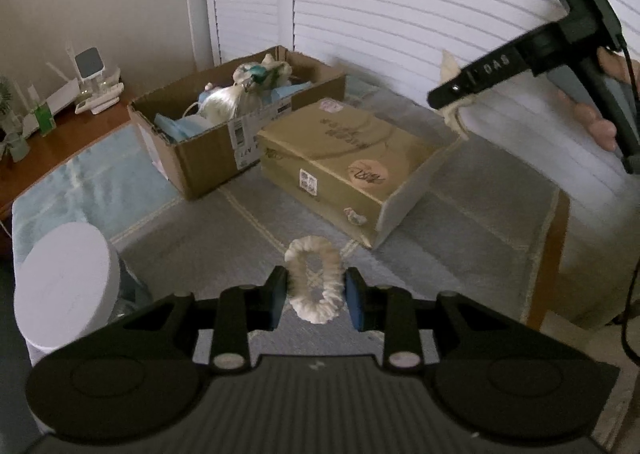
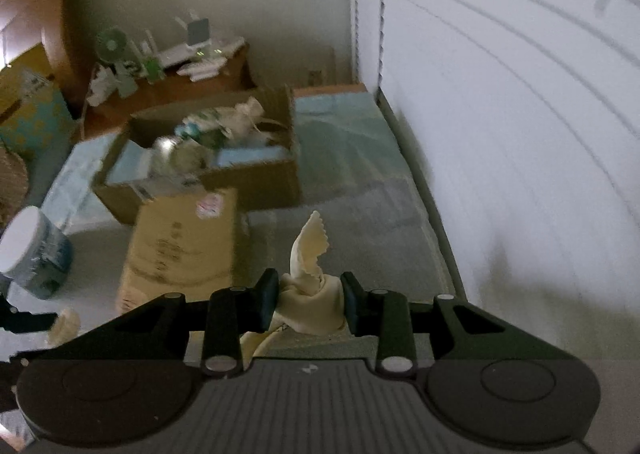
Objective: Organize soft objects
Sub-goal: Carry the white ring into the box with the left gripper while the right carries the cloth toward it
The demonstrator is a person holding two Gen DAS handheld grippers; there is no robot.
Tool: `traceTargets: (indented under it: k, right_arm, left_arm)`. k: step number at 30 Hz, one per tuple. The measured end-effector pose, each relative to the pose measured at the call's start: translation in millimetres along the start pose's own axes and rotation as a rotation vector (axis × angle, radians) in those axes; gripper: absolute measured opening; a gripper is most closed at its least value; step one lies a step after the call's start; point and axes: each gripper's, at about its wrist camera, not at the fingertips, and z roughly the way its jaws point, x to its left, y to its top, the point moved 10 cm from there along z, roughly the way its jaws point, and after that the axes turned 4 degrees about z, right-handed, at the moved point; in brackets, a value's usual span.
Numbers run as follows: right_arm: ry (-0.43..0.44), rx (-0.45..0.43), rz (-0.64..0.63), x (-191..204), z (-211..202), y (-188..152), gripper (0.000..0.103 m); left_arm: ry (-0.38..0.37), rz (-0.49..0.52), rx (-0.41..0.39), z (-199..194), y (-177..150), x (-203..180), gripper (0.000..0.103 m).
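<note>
A white scrunchie [image 1: 315,286] is pinched between the pads of the left gripper [image 1: 316,296], held above the grey cloth [image 1: 460,190] w/ its ring facing the camera and its long axis running away from the gripper. A cream cloth [image 2: 310,298] is clamped in the right gripper [image 2: 308,302], jaws pressed together on the bunched fabric; one scalloped corner points up and away, a loose end hangs below the jaws. The landmark is the open cardboard box [image 1: 208,158], already holding soft items: the scrunchie is held in front of it, toward the camera, and the closed tan box [image 1: 340,158] lies just beside it on the right. A white-lidded tub [image 1: 64,286] stands left of the scrunchie, well in front of the open box. Behind the open box are white blinds [image 1: 400,14]; open grey cloth is seen between gripper and boxes. The table edge [image 1: 552,246] drops off at right, well apart from the open box.
</note>
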Motion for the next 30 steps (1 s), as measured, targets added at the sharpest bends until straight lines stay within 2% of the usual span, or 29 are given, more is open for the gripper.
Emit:
traceTargets:
  k: [5, 9, 14, 21, 30]
  right_arm:
    - [0.048, -0.037, -0.034, 23, -15, 11, 0.038]
    - [0.127, -0.032, -0.057, 49, -24, 13, 0.038]
    - [0.181, -0.041, -0.123, 76, -31, 13, 0.038]
    - [0.27, -0.076, -0.163, 102, -37, 18, 0.038]
    - [0.307, -0.096, -0.182, 112, -31, 25, 0.039]
  left_arm:
    - [0.026, -0.002, -0.042, -15, 20, 9, 0.03]
    - [0.051, -0.039, -0.082, -23, 44, 21, 0.03]
    - [0.068, -0.058, -0.126, -25, 70, 25, 0.03]
    - [0.1, -0.136, -0.136, -3, 106, 43, 0.03]
    - [0.199, -0.215, -0.099, 49, 142, 91, 0.03]
